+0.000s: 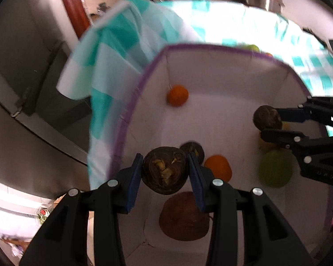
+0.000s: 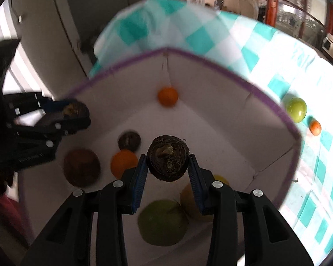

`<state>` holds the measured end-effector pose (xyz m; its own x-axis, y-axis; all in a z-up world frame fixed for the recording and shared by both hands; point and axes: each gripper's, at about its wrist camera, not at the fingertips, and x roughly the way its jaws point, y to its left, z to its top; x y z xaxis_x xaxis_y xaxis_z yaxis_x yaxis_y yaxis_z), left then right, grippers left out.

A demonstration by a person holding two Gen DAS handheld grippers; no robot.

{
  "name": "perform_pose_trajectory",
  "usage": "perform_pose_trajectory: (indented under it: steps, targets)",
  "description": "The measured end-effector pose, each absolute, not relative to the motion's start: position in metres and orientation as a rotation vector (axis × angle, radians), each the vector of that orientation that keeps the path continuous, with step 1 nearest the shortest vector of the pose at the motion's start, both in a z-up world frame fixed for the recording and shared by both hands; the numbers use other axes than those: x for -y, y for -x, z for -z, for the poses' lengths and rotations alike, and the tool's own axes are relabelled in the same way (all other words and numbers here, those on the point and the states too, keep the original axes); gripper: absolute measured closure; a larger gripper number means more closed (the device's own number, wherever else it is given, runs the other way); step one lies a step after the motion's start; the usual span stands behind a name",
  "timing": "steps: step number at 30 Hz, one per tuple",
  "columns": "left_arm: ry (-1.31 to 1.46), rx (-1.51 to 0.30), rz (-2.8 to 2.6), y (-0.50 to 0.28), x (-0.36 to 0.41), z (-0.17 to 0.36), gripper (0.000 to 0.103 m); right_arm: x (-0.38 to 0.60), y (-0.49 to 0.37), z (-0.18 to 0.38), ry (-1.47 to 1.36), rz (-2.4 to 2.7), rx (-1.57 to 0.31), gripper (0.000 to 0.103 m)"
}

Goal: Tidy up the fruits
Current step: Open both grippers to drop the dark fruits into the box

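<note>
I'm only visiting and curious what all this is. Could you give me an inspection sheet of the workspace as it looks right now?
Surface: table under a teal-and-white checked cloth.
Job's things: white fabric bin with purple rim holding a small orange, a larger orange, a dark round fruit, a brown fruit, a large green fruit and a yellowish one.
Clutter: green apple and small orange fruit on the cloth outside the bin.
Grippers: left gripper shut on a dark brown husked fruit; right gripper shut on a similar dark fruit; both over the bin.
Cables: nothing seen.
Surroundings: blurred grey cabinet.
</note>
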<state>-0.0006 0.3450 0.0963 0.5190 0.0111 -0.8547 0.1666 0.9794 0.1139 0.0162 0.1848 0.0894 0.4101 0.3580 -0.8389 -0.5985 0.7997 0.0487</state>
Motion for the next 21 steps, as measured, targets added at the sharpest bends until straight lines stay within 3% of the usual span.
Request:
perform_pose_trajectory:
  steps: [8,10,13,14,21]
  targets:
    - [-0.258,-1.039,0.096,-0.002,-0.337,-0.087,0.059,-0.196,-0.016,-0.081,0.364,-0.608,-1.019,0.063]
    - [-0.264,-1.030,0.076,-0.001,-0.335,-0.087,0.048,-0.195,-0.017,-0.081,0.357,-0.603,-1.026,0.057]
    - [-0.262,-1.032,0.068,0.002,-0.332,-0.087,0.043,-0.195,-0.018,-0.083,0.350,-0.612,-1.023,0.041]
    - [-0.261,-1.037,0.070,0.004,-0.330,-0.087,0.035,-0.195,-0.016,-0.084,0.361,-0.615,-1.016,0.036]
    - [-0.270,-0.941,-0.052,0.023,-0.319,-0.107,0.012,-0.190,-0.007,-0.088,0.433,-0.628,-0.981,0.021]
